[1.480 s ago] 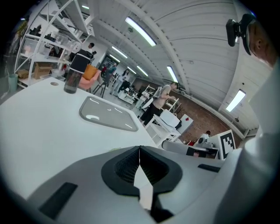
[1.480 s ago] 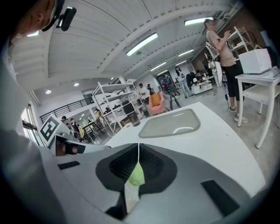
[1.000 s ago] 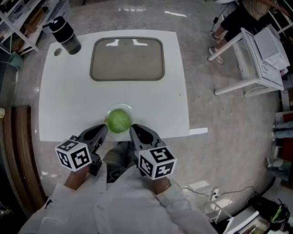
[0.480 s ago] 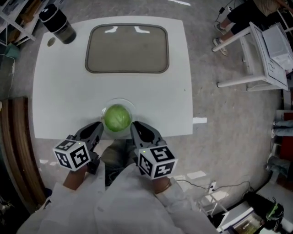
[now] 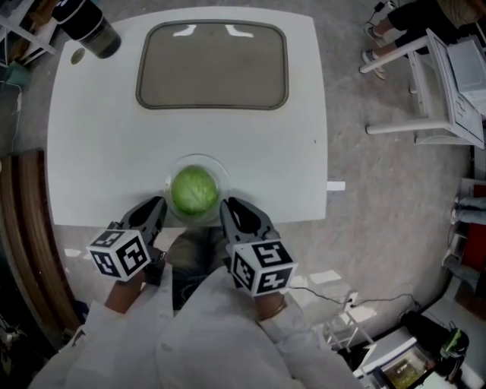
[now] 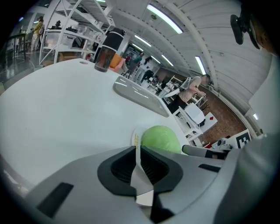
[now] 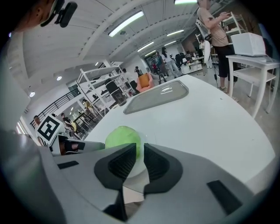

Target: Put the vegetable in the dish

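1. The vegetable, a round pale-green head like a cabbage, sat in the dish. It was close to ball-shaped, so no long axis or pointing end could be made out.
2. The dish was a shallow clear bowl standing at the near edge of the white table, about midway along that edge.
3. The left gripper met the dish on its left side. In the left gripper view its jaws were closed down onto the thin clear rim, with the green head just beyond them.
4. The right gripper met the dish on its right side. Its jaws stood only a sliver apart, with the rim of the dish pinched between them.
5. A grey rectangular tray with rounded corners lay at the far middle of the table, well apart from the dish.
6. A dark bottle stood at the far left corner.
7. A small white side table stood on the floor to the far right.
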Motion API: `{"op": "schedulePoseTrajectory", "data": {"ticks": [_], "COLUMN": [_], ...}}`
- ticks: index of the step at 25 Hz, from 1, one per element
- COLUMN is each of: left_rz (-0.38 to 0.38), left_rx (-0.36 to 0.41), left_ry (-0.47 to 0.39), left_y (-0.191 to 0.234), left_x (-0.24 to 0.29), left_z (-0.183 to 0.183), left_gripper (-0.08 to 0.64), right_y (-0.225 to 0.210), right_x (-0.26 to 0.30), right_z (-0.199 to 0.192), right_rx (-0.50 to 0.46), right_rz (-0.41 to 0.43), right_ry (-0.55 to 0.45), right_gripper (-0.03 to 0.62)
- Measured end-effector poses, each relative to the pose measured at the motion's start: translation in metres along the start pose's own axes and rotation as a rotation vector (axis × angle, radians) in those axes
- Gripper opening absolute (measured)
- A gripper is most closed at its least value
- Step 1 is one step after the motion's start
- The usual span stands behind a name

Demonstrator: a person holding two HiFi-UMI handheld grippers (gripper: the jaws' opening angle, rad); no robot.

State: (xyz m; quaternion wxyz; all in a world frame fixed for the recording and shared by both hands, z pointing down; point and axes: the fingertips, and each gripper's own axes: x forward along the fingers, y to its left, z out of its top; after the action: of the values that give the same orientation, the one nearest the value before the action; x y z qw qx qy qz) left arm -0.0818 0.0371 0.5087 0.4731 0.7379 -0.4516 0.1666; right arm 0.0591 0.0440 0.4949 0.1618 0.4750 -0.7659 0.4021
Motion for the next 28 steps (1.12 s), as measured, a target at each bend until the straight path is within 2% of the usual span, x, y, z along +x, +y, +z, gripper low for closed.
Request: {"op": "schedulePoseTrajectory", "data": {"ticks": [2,8,14,28], "left_rz": [0.003,0.005,0.005,0.029], "left_rx": [-0.001,-0.013,-0.023,-0.01], "left_ry": [0.005,0.038,0.065,0.106], "left_y": [0.001,0.009,0.006,-0.001], "left_x": [-0.003,0.009,0.007,0.006], "left_z": [-0.002,-0.01,-0.013,-0.016], "left_gripper": [0.023,0.057,0.089,0.091], "right_y": [0.001,-0.008,-0.011,-0.013], "right_x": [-0.001,0.008,0.007,0.01], "right_z": [-0.003,-0.015,-0.019,-0.022], "right_rx": [0.006,0.013,0.019,0.002], "right_rz": [-0.009,-0.033,-0.064,-0.119], "right_ry": [0.009,0.032,0.056,0.098], "right_gripper": [0.072,0.104,0.105,0.104]}}
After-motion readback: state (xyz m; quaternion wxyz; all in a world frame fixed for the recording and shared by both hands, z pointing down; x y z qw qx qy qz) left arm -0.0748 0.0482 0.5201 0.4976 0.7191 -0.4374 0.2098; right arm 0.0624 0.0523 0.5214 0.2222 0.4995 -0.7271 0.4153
